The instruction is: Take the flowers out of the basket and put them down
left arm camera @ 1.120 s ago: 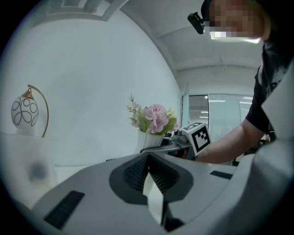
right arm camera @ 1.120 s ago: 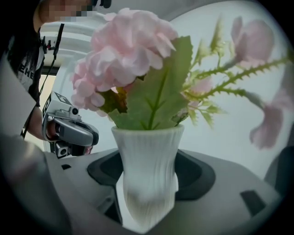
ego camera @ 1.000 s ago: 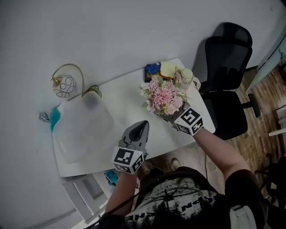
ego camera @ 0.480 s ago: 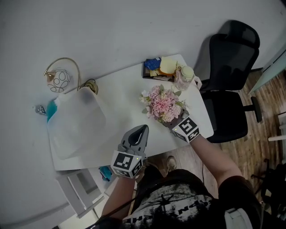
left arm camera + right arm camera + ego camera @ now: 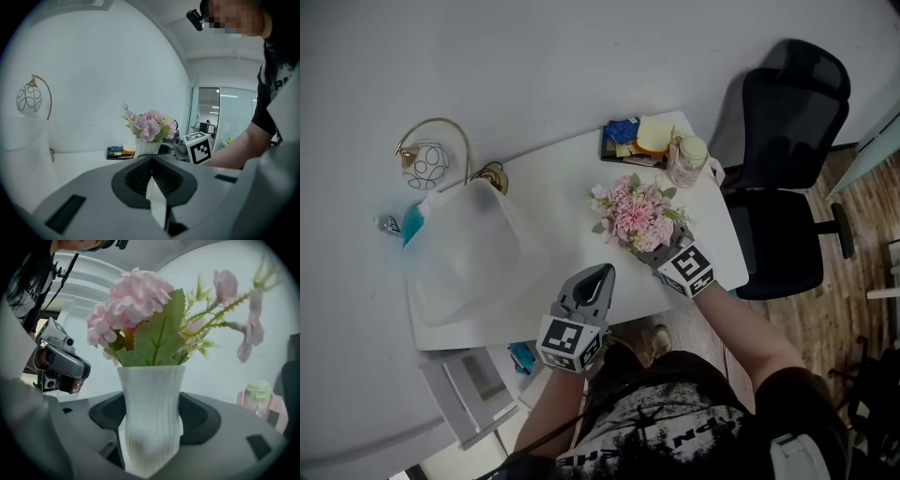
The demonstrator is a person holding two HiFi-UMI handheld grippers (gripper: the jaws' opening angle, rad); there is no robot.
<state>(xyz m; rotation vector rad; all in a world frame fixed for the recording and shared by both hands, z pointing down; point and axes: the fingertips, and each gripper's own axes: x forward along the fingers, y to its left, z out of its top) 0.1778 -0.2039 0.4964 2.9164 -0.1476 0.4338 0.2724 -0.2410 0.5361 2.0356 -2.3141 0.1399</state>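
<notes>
Flowers [image 5: 639, 214], upright in a white vase [image 5: 151, 418] clamped by the right gripper [image 5: 664, 251], hang over the desk's [image 5: 553, 197] right end, while the left gripper [image 5: 598, 278], jaws together and empty, hovers by the front edge.

vase [image 5: 150, 413] foot hidden by jaws, tray [image 5: 607, 155] contents unclear

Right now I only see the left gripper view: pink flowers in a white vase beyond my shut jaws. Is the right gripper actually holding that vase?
Observer: Yes. The right gripper view shows the right gripper shut on the white vase, low on its body.
Operator: Where is it over the table?
Observer: In the head view the flowers are over the right half of the white table. Whether the vase touches it, I cannot tell.
Operator: Anything close by?
Observer: A green-lidded jar stands at the table's far right corner, beyond the flowers.
</notes>
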